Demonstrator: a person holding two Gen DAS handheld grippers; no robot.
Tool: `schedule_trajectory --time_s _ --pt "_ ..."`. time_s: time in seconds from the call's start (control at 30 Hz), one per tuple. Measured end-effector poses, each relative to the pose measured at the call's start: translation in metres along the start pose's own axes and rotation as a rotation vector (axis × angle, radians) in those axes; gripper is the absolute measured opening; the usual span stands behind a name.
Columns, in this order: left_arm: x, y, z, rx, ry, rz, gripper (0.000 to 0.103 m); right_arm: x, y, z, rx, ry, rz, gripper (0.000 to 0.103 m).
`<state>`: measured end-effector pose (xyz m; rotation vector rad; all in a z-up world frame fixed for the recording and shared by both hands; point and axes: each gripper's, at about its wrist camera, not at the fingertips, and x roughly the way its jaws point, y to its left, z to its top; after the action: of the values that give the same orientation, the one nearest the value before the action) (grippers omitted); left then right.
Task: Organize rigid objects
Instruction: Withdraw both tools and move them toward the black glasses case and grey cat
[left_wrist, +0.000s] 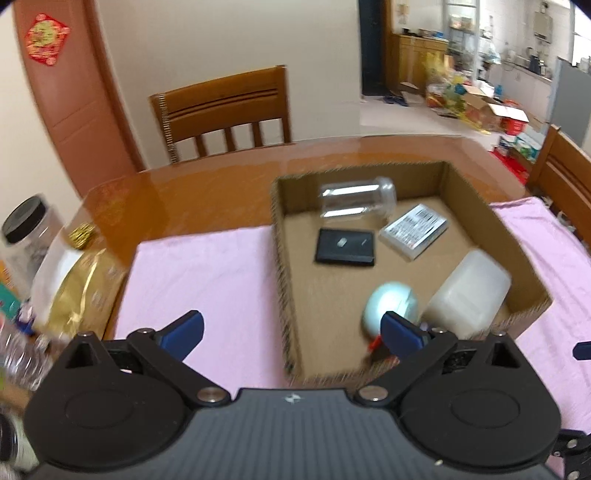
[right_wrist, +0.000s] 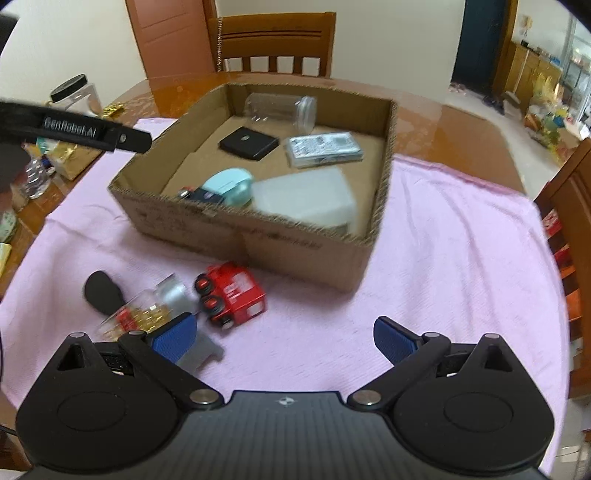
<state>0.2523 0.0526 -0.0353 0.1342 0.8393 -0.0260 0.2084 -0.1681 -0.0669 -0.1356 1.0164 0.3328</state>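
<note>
My left gripper (left_wrist: 291, 334) hangs wide and empty over the near-left wall of the box (right_wrist: 236, 240), and my right gripper (right_wrist: 284, 338) is wide and empty too, above the pink cloth (right_wrist: 424, 266). The red truck (right_wrist: 231, 293) lies on its side just in front of the box, beside a small jar (right_wrist: 147, 306) (gold bits inside). I judge the truck comes next: straddle its body squarely, not the wheels, close gently, lift clear of the wall.

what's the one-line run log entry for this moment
left gripper: open, empty | right gripper: open, empty | cardboard box: partly filled | red toy truck: on pink cloth
</note>
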Motion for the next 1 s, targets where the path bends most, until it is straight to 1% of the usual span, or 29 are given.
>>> schedule_trajectory --time_s 0.1,0.2,0.27,0.4,0.47,0.53,0.63,0.73,0.93,1.0 --pt "0.001 0.004 -0.025 -0.030 0.046 0.026 0.102 0.003 0.010 -0.008 -0.021 0.013 0.025 0.103" --pt "0.003 0.011 -0.047 -0.087 0.101 0.026 0.102 0.005 0.020 -0.013 -0.050 0.018 0.050 0.103" --pt "0.003 0.015 -0.060 -0.115 0.124 0.034 0.102 0.005 0.028 -0.013 -0.066 0.014 0.093 0.103" --pt "-0.003 0.019 -0.077 -0.146 0.127 0.045 0.102 0.010 0.045 -0.010 -0.148 -0.007 0.191 0.103" --pt "-0.005 0.022 -0.083 -0.165 0.132 0.049 0.102 0.018 0.054 -0.007 -0.197 -0.010 0.221 0.103" --pt "-0.005 0.025 -0.086 -0.177 0.147 0.047 0.102 0.026 0.061 -0.004 -0.229 0.007 0.247 0.103" --pt "-0.009 0.029 -0.092 -0.177 0.142 0.057 0.102 0.037 0.069 -0.002 -0.253 0.035 0.268 0.103" --pt "-0.012 0.034 -0.095 -0.185 0.142 0.052 0.102 0.043 0.072 -0.005 -0.247 0.085 0.273 0.103" --pt "-0.010 0.036 -0.101 -0.185 0.157 0.005 0.102 0.026 0.068 -0.021 -0.244 0.138 0.253 0.103" --pt "-0.007 0.033 -0.102 -0.182 0.165 -0.012 0.102 0.020 0.067 -0.028 -0.233 0.168 0.253 0.103"
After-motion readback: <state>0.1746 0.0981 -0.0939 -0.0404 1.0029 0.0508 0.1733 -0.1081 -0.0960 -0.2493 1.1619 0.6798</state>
